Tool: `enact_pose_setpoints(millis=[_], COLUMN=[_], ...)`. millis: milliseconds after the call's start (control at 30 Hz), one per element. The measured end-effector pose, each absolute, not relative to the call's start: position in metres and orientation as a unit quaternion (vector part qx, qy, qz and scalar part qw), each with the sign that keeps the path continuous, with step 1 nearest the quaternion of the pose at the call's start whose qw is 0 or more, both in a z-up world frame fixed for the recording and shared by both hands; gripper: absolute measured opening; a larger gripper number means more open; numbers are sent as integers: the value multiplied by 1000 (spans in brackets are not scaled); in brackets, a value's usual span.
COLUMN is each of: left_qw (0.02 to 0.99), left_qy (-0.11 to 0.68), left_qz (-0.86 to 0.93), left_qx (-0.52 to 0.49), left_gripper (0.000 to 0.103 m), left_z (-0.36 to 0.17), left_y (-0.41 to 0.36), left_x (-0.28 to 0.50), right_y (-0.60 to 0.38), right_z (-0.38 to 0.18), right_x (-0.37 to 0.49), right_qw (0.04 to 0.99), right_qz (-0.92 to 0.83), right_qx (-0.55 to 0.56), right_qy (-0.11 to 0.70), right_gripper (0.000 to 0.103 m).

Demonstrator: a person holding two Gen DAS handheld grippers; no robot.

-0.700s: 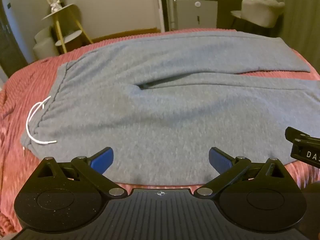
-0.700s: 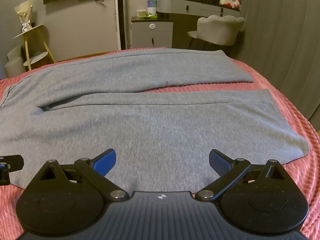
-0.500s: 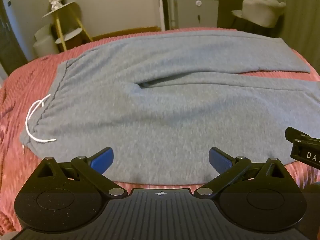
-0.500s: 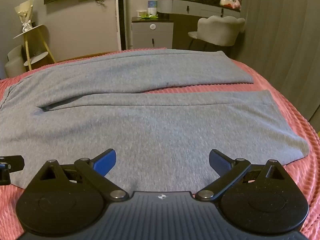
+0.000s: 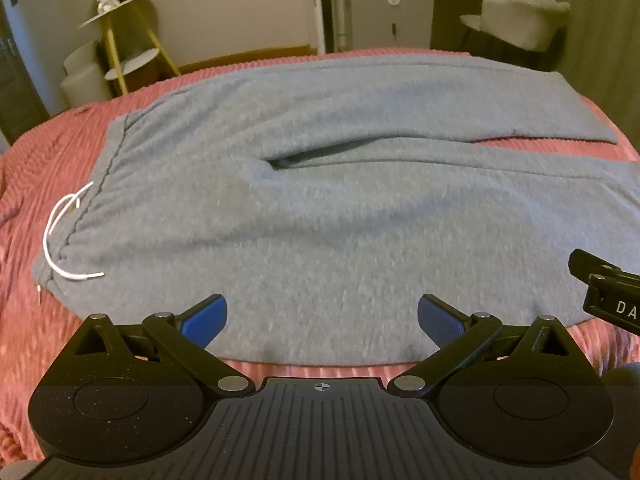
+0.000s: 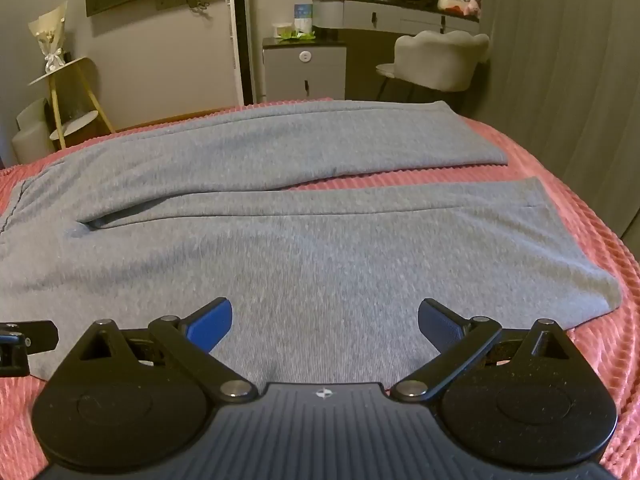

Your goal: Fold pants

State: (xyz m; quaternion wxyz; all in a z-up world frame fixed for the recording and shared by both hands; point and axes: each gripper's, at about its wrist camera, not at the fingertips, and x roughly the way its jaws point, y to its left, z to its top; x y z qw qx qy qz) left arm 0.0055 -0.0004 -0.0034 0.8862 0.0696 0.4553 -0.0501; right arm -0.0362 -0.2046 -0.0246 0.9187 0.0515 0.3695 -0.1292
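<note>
Grey sweatpants (image 5: 340, 208) lie flat on a pink ribbed bedspread (image 5: 48, 152), waistband to the left with a white drawstring (image 5: 60, 236), both legs stretching right. My left gripper (image 5: 322, 318) is open and empty over the near edge of the hip area. My right gripper (image 6: 325, 320) is open and empty over the near leg (image 6: 360, 248). The far leg (image 6: 300, 148) lies apart from it, with bedspread showing between them toward the cuffs. Each gripper shows at the edge of the other's view: right (image 5: 608, 296), left (image 6: 24, 340).
Beyond the bed stand a yellow-legged side table (image 6: 68, 96) with a bouquet, a grey cabinet (image 6: 306, 68), a padded chair (image 6: 440, 60) and a dresser with a mirror. A curtain (image 6: 560, 80) hangs on the right.
The left gripper's view has shifted slightly, the pants sitting a little further right and up in frame. The right gripper has barely moved. Both stay open.
</note>
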Motion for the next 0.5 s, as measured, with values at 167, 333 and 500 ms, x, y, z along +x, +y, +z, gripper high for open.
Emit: enact_pose_setpoints(millis=[167, 333, 500], left_qw=[885, 883, 882], left_qy=[458, 463, 465], left_qz=[-49, -48, -49], left_qx=[67, 64, 65], left_gripper=[103, 103, 103], left_z=[-4, -4, -5], left_y=[0, 1, 1], left_x=[6, 7, 7], right_y=[-207, -210, -207], right_z=[-25, -26, -26], right_x=[-35, -37, -38], right_qw=[917, 917, 918], right_qz=[-132, -132, -133], right_qx=[55, 61, 45], right_qy=[372, 372, 371], right_gripper=[99, 100, 99])
